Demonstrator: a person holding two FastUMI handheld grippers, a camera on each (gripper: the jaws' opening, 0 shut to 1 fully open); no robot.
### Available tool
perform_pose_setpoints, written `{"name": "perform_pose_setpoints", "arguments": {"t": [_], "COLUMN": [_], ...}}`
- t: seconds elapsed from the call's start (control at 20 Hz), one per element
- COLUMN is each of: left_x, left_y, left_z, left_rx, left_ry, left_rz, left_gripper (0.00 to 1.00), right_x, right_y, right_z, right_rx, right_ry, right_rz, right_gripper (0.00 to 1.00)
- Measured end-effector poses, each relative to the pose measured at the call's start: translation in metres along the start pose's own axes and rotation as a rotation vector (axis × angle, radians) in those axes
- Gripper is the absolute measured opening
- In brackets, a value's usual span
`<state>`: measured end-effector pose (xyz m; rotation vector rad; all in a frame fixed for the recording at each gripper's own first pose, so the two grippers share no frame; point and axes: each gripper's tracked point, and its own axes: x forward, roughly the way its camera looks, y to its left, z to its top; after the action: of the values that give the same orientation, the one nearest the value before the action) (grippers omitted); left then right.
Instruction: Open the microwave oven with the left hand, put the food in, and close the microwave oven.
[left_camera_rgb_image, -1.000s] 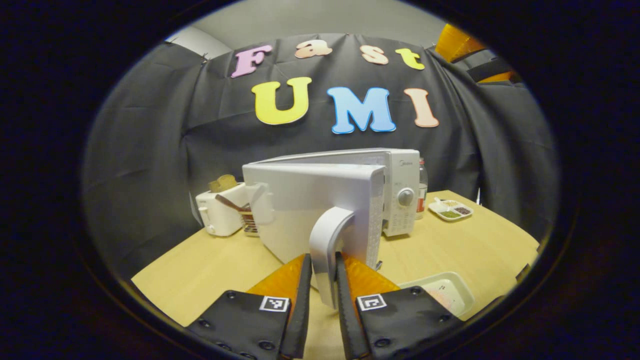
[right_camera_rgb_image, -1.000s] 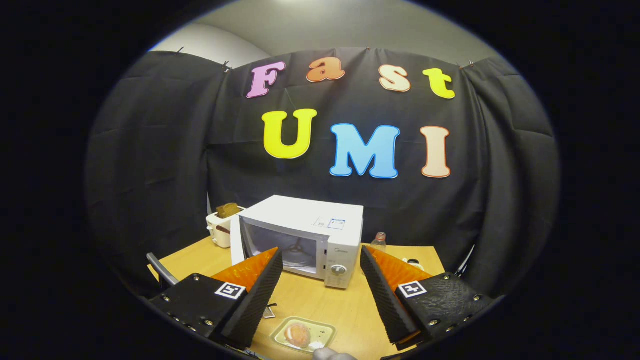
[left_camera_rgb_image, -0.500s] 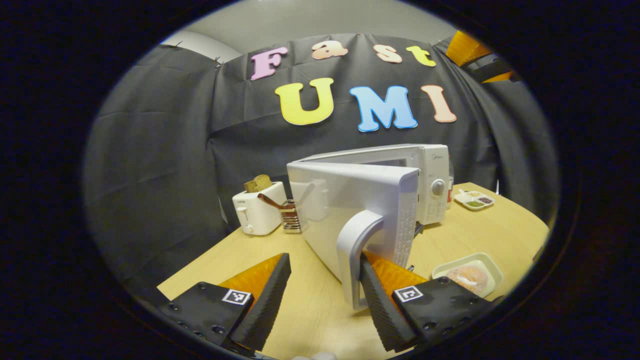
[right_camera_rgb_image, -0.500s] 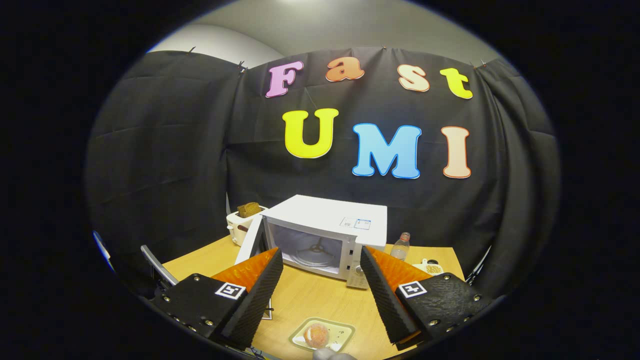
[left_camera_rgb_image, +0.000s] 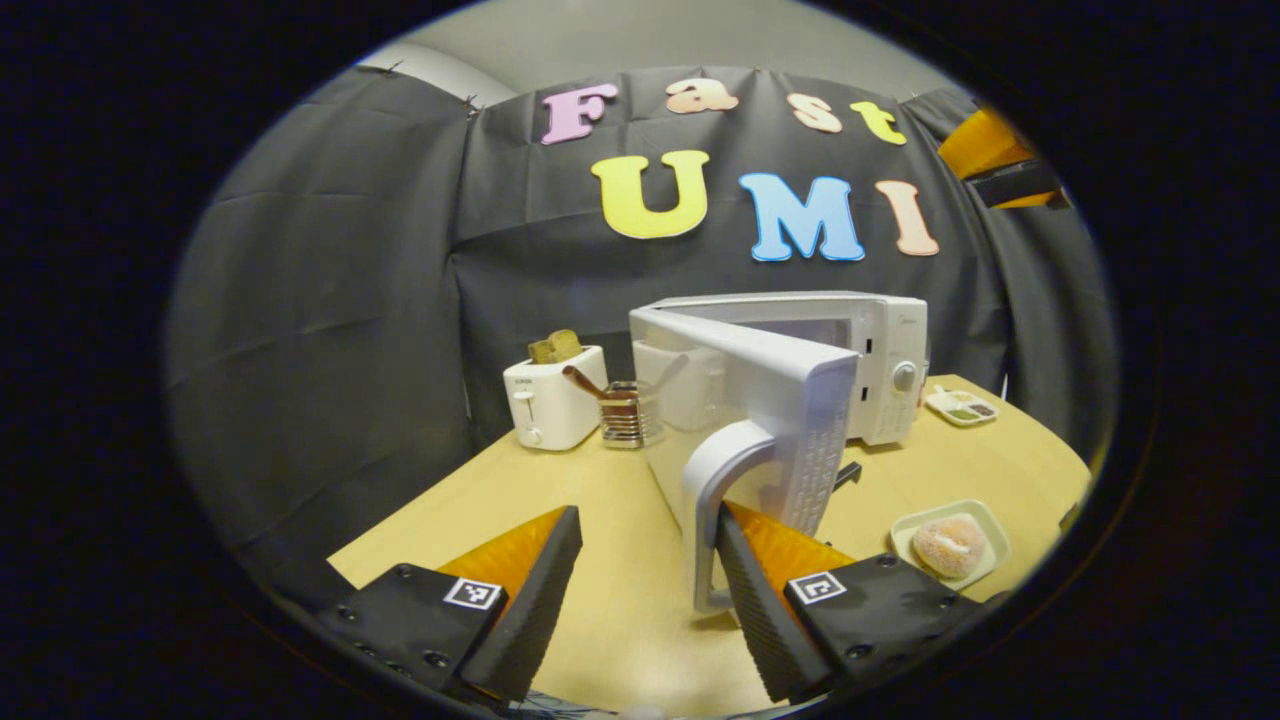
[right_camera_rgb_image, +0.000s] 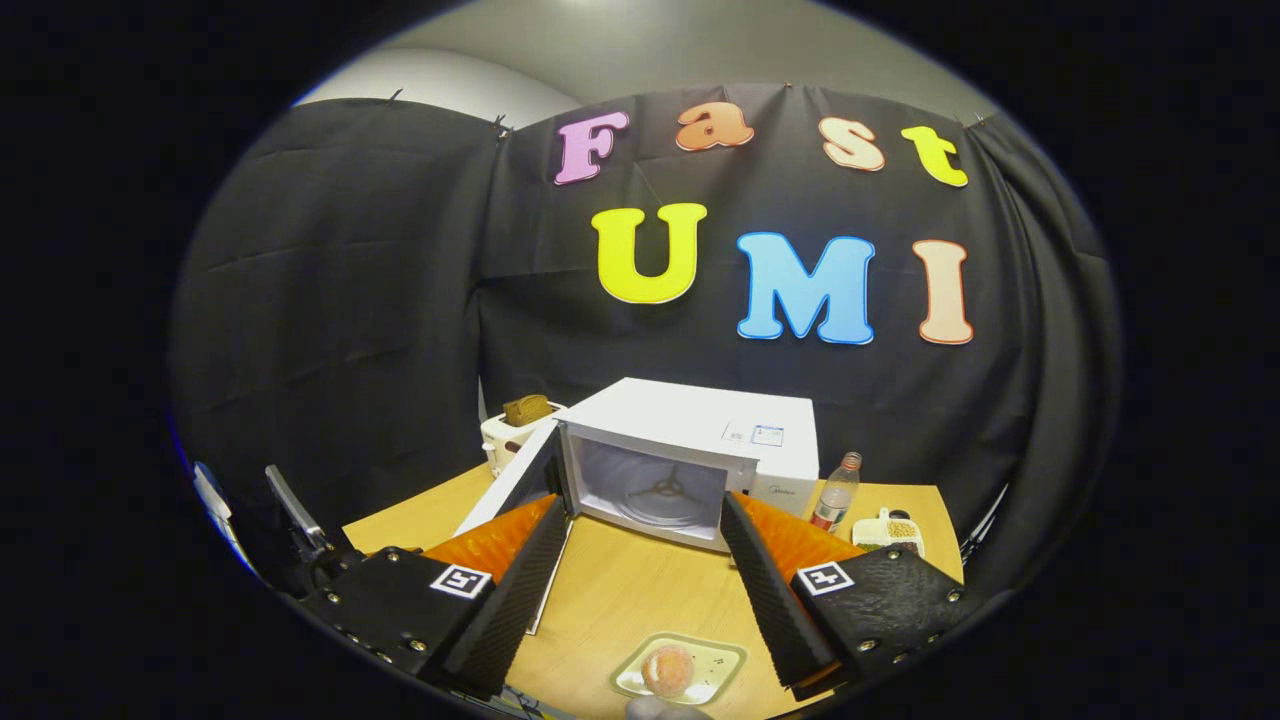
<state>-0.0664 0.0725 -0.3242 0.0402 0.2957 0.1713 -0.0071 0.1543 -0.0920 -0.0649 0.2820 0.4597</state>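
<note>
- Microwave (right_camera_rgb_image: 690, 455) — white, at the back of the wooden table (right_camera_rgb_image: 640, 610); its cavity with the turntable is exposed in the right gripper view.
- Door (left_camera_rgb_image: 760, 420) — swung well out on its left hinge. I count the opening step as done, or nearly so.
- Door handle (left_camera_rgb_image: 715, 500) — pale arch standing between my left gripper (left_camera_rgb_image: 640, 580) fingers. The jaws are spread wide; the right-hand finger looks to be touching the handle, though the fisheye edge leaves me unsure. Not clamped on it.
- Food (right_camera_rgb_image: 668, 668) — a round pastry on a small pale tray (right_camera_rgb_image: 720, 660), on the table in front of the microwave, not yet lifted. In the left gripper view it sits beside the open door.
- Right gripper (right_camera_rgb_image: 640, 590) — jaws wide, holding nothing, above the table with the tray just below and between its fingers.
- Outstanding, by my reckoning — pick up the food, place it inside, close the door.
- Bystanders: toaster (left_camera_rgb_image: 552, 405), bottle (right_camera_rgb_image: 836, 490).
</note>
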Motion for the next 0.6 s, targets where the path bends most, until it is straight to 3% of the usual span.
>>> {"name": "perform_pose_setpoints", "arguments": {"t": [0.2,0.35,0.5,0.55,0.6], "left_x": [-0.008,-0.011,-0.013,-0.015,-0.014], "left_y": [0.036,0.065,0.095,0.104,0.113], "left_z": [0.0,-0.004,0.0,0.003,0.004], "left_rx": [0.019,-0.008,0.01,0.015,0.013], "left_ry": [0.002,0.013,0.004,0.003,0.001], "left_rz": [0.032,0.068,0.117,0.131,0.142], "left_gripper": [0.85,0.92,0.88,0.92,0.85], "right_x": [0.005,0.01,0.014,0.015,0.017], "right_y": [0.01,0.014,0.016,0.017,0.017], "right_z": [-0.003,-0.009,-0.014,-0.015,-0.016], "right_rx": [-0.004,0.011,0.021,0.024,0.028], "right_ry": [0.001,0.008,0.013,0.015,0.016], "right_rz": [0.007,0.004,-0.004,-0.005,-0.007], "right_gripper": [0.95,0.95,0.95,0.95,0.95]}}
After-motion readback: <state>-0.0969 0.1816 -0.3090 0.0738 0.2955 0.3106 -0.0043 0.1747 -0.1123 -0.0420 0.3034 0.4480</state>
